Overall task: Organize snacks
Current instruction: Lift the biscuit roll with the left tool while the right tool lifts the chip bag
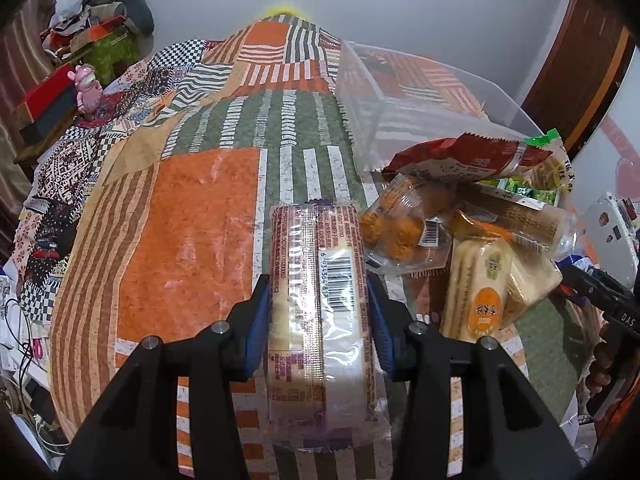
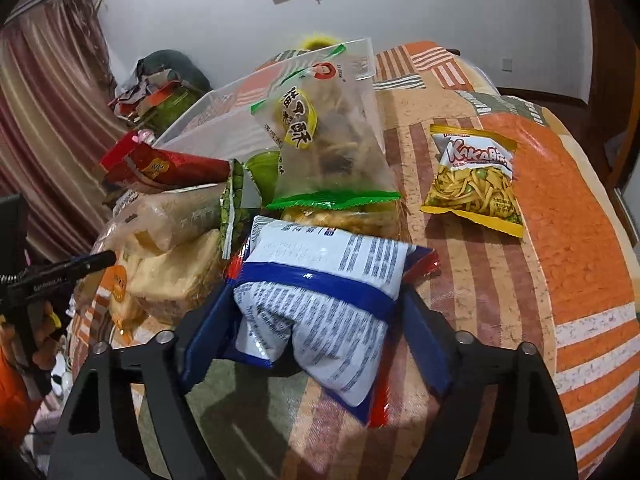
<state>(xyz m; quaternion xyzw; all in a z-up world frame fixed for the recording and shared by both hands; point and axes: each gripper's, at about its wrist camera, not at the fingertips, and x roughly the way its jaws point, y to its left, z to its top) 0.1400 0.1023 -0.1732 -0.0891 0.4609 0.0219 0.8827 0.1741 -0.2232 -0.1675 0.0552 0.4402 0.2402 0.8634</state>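
Note:
My left gripper [image 1: 318,312] is shut on a long clear-wrapped biscuit pack [image 1: 320,292] with a barcode, held above the patchwork cloth [image 1: 188,220]. A pile of snacks [image 1: 476,232] lies to its right, in front of a clear plastic bin [image 1: 404,92]. My right gripper [image 2: 316,308] is shut on a blue and white snack bag [image 2: 320,300], just in front of the same pile [image 2: 192,240]. A clear green-edged bag [image 2: 328,132] stands behind it. A yellow Kaka snack bag [image 2: 474,180] lies apart on the cloth to the right.
The clear bin [image 2: 208,116] sits behind the pile. A red pack [image 2: 168,164] lies on top of the pile. Boxes and clutter [image 1: 92,44] stand at the far left with a pink toy [image 1: 88,88]. Cables lie beyond the cloth's left edge [image 1: 20,340].

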